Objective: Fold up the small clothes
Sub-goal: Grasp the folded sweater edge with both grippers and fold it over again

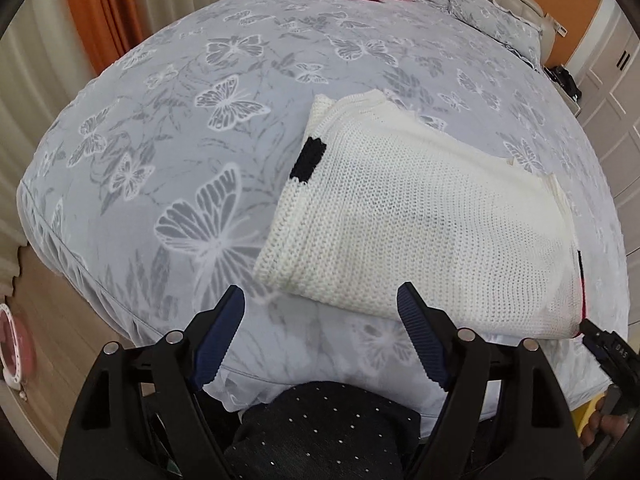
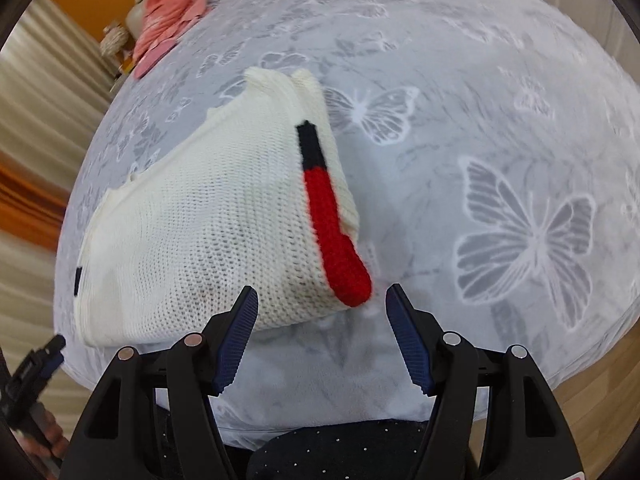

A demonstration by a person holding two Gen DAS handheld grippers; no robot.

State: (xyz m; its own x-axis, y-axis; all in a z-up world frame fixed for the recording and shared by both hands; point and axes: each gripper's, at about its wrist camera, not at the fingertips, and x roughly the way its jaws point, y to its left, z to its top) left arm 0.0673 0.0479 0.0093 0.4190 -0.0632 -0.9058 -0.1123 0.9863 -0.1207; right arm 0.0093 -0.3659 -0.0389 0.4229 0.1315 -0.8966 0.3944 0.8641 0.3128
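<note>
1. At far left in the left wrist view, pale pleated curtains and an orange drape (image 1: 96, 12) border a bed (image 1: 160, 128) dressed in a grey cover printed with white butterflies.
2. The left gripper (image 1: 320, 308) hangs over the bed's near edge, its ribbed blue pads spread wide with nothing between them; the sweater's near hem lies just beyond the tips.
3. A cream knit sweater (image 1: 400, 216) lies on the cover close to the person, already folded into a compact, roughly rectangular packet. Its open, chunky stitch looks soft and stretchy, with a dark navy band (image 1: 308, 158) along one side fold.
4. The right gripper (image 2: 322, 300) hovers over the sweater's near corner, pads likewise parted and gripping nothing, beside a red knit strip (image 2: 336, 236) that runs on from the navy band.
5. Judged from this layout, the next fold calls for both tongs to pinch the near hem through all layers, well apart, then lift and carry evenly so the loose knit neither sags nor skews.
6. At the far end of the bed, pink clothes (image 2: 172, 12) lie in a rumpled heap, seemingly unfolded.
7. A grey patterned pillow (image 1: 492, 12) rests at far right of the left view.
</note>
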